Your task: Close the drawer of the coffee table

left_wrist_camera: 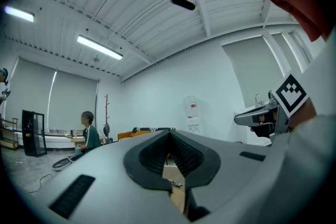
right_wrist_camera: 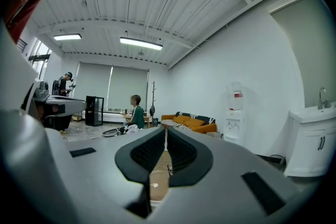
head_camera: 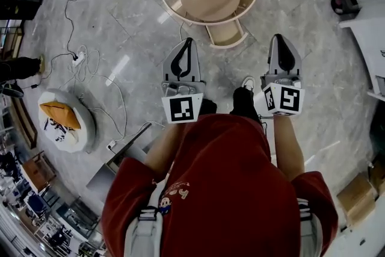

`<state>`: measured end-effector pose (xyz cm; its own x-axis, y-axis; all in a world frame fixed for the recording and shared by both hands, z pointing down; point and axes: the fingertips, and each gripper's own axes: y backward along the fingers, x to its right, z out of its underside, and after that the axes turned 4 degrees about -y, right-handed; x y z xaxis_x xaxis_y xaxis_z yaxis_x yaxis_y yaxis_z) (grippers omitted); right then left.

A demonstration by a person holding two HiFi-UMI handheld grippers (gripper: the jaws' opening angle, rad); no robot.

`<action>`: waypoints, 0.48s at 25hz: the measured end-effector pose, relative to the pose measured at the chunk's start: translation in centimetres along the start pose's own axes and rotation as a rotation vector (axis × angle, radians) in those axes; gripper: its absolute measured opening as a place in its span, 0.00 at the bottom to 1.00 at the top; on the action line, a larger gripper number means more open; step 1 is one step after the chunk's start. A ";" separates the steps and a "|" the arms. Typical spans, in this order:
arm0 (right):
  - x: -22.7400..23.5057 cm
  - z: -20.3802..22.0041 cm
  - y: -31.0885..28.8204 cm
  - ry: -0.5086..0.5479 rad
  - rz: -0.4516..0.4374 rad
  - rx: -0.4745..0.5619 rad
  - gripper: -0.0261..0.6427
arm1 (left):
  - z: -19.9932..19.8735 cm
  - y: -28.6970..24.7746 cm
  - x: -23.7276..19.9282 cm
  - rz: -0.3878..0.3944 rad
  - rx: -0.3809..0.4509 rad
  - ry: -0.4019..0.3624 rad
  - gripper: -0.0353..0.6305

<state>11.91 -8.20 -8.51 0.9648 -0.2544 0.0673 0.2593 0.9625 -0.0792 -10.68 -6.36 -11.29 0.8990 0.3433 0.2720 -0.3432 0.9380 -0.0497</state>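
While left gripper and right gripper hover, drawer lies ahead — untouched.

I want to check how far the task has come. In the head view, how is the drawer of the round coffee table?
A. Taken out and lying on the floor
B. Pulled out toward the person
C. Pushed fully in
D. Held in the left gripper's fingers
B: the drawer sticks out from under the edge of the coffee table, on the side nearest the person.
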 end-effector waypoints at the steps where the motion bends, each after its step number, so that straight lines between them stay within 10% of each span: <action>1: 0.0 0.4 -0.1 0.002 -0.002 -0.005 0.08 | 0.0 0.0 0.0 0.001 0.018 -0.010 0.07; 12: 0.4 12.6 -4.2 0.036 -0.048 -0.082 0.08 | 9.9 -1.1 1.1 -0.052 0.057 0.021 0.07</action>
<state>10.65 -11.21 4.42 0.9519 -0.3043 0.0368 0.3062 0.9388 -0.1577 -12.04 -7.48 -1.42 0.9213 0.2960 0.2522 -0.3105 0.9504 0.0190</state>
